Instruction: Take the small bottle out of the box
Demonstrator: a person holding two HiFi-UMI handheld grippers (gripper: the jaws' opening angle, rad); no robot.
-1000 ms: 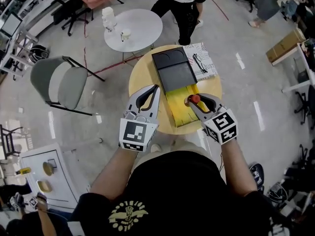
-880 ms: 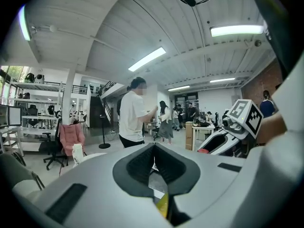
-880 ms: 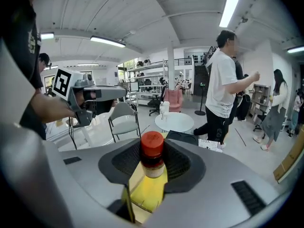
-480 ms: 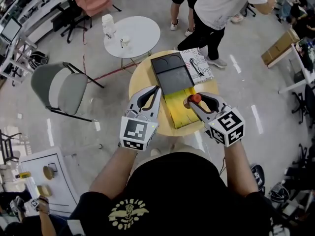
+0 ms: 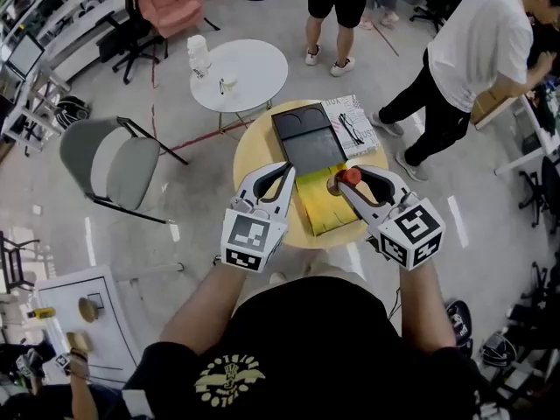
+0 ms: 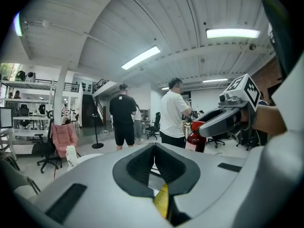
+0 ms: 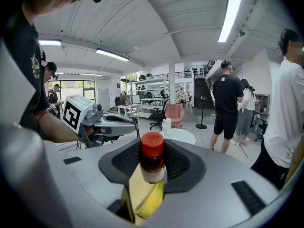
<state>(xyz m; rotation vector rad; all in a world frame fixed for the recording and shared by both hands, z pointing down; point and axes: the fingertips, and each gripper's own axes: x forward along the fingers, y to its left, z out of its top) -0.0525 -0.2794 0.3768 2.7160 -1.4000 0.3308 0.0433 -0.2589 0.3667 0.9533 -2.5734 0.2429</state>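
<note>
- Small bottle [image 7: 152,158], red cap, brown body: upright, pinched between jaws of right hand-held gripper [image 5: 347,183], pads on both sides.
- Bottle held above right side of open yellow box [image 5: 325,204], toward near edge of round bench [image 5: 252,147].
- Left hand-held gripper [image 5: 285,170]: jaws pressed together, empty, just left of box.

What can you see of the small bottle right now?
The small bottle has a red cap, a dark body and a pale label band. It stands upright, clamped at its sides between the jaws of the right gripper, held in the air above the open yellow box. Nothing else touches it.
</note>
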